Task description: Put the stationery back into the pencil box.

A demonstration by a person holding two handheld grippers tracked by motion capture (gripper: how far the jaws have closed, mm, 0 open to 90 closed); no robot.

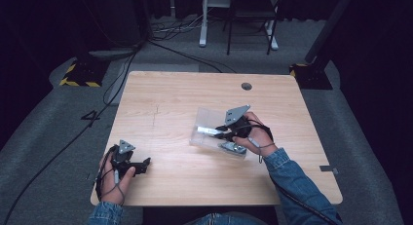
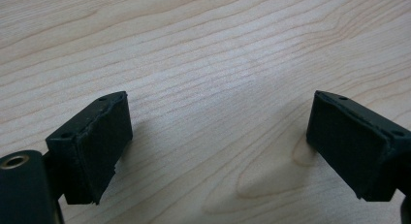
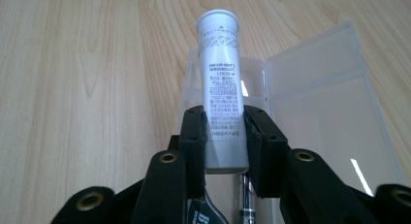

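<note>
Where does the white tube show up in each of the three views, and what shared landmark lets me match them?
High view: white tube lies right of centre, over the clear plastic box, held by the right tongs.
Right gripper view: the tube stands at centre, clamped between the jaws.
Left gripper view: not in it.
Shared landmark: the clear plastic box on the wooden table.

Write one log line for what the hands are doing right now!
right gripper: shut on white tube, over clear plastic box | left gripper: open, holding nothing, over table
</note>
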